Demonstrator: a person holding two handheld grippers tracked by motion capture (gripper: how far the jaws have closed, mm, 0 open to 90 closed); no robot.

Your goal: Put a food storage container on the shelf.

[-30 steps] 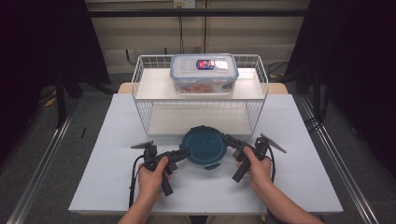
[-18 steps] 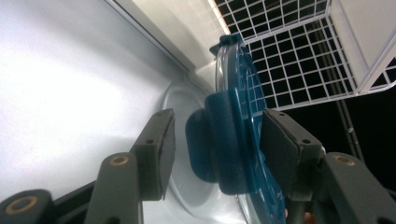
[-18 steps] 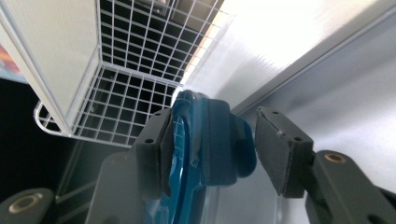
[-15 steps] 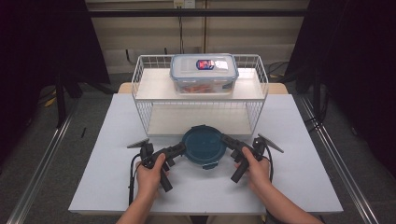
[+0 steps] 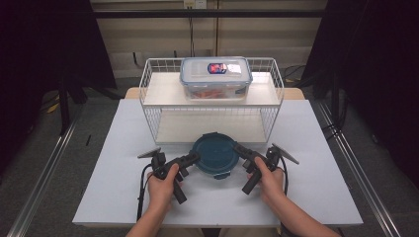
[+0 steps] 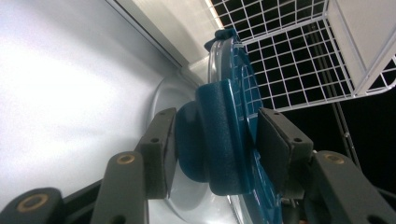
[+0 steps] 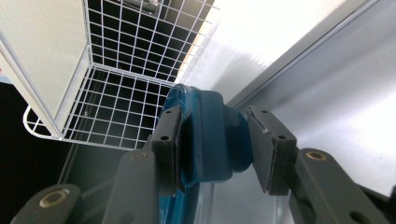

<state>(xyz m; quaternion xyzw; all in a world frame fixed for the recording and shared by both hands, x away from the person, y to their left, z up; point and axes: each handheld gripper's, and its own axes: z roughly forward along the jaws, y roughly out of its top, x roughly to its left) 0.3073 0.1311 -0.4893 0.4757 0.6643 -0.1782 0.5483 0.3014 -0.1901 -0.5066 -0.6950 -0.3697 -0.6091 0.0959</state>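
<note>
A round container with a dark teal lid (image 5: 215, 153) sits on the white table (image 5: 321, 163), just in front of a wire rack. My left gripper (image 5: 193, 158) reaches in from the lid's left side and my right gripper (image 5: 238, 148) from its right. In the left gripper view the jaws straddle a teal latch tab (image 6: 217, 135); one pad (image 6: 159, 149) touches it and the other stands slightly off. The right gripper view has the opposite latch tab (image 7: 210, 135) between the jaws, with a slim gap at the right pad (image 7: 266, 144). Both pairs of jaws have just been closing around the tabs.
A white wire rack (image 5: 148, 84) with two shelves stands at the back of the table. On its top shelf rests a clear lidded box (image 5: 216, 78) with orange contents. A person's hands hold both grippers near the front edge.
</note>
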